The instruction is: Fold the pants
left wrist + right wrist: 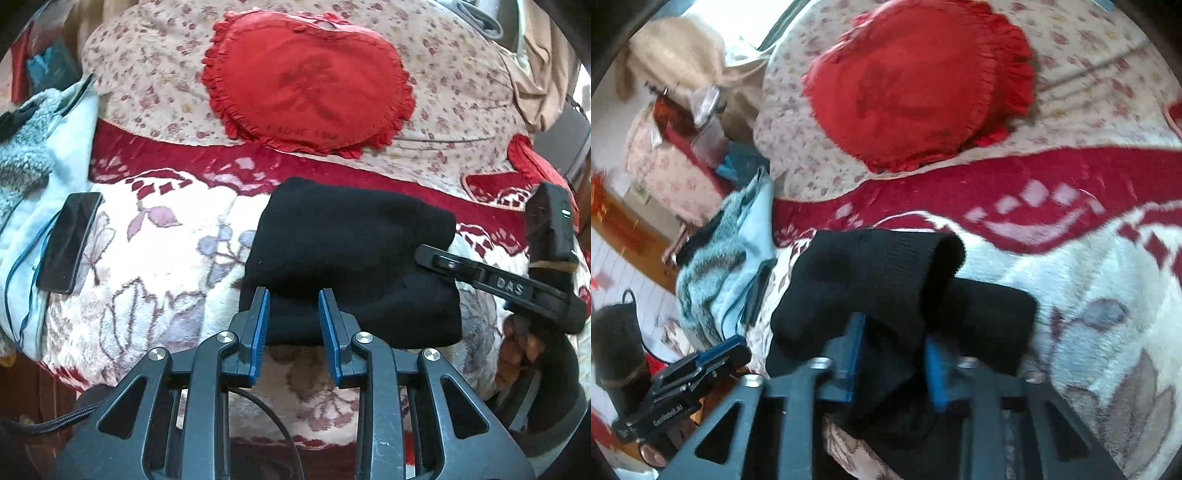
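Observation:
The black pants [351, 254] lie folded in a compact bundle on the flowered blanket [155, 258]. My left gripper [294, 295] is open and empty, its blue pads at the bundle's near edge. My right gripper [428, 254] reaches in from the right side of the bundle. In the right wrist view, the right gripper [894, 325] has its blue pads on either side of a lifted fold of the black pants [871, 280]; the fabric fills the gap between them.
A red heart-shaped pillow [306, 88] lies on the floral quilt behind the pants. A black phone [68, 242] with a cable rests on a light blue fleece garment [33, 192] at the left. The bed's left edge drops to the floor [613, 273].

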Action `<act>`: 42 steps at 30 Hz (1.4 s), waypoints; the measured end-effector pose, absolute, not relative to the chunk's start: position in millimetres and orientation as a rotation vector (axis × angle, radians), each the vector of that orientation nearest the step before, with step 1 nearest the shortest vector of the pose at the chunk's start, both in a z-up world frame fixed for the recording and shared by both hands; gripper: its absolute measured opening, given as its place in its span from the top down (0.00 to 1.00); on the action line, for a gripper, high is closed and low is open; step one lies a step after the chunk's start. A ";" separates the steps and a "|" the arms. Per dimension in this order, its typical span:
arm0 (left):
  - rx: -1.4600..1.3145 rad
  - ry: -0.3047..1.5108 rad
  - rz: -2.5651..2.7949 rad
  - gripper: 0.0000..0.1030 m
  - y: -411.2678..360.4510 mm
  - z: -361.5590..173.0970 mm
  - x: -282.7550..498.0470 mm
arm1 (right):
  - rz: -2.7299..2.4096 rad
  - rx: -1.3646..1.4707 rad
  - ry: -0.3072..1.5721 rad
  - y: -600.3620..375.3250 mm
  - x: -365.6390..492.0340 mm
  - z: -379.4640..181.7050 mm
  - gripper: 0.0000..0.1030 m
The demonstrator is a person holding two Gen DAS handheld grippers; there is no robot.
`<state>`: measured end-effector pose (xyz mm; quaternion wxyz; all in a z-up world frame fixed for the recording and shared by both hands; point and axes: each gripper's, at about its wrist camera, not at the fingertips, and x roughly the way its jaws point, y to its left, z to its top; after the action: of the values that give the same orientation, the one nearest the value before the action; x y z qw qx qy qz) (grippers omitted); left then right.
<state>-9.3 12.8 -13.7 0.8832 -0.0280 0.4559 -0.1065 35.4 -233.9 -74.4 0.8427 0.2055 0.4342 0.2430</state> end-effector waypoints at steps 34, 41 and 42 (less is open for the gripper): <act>0.076 0.962 -0.158 0.73 -33.8 -43.0 57.5 | 0.375 0.196 0.900 -230.6 41.7 -78.7 0.86; 0.065 0.962 -0.146 0.73 -31.0 -41.9 55.2 | 0.382 0.155 0.910 -225.3 44.2 -67.2 0.86; 0.061 0.962 -0.145 0.73 -29.9 -40.4 53.2 | 0.389 0.166 0.903 -226.5 39.5 -62.5 0.86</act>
<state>53.2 -29.9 -40.4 0.8835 0.0295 0.4622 -0.0697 39.5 -226.5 -62.5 0.8782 0.0797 0.4330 0.1867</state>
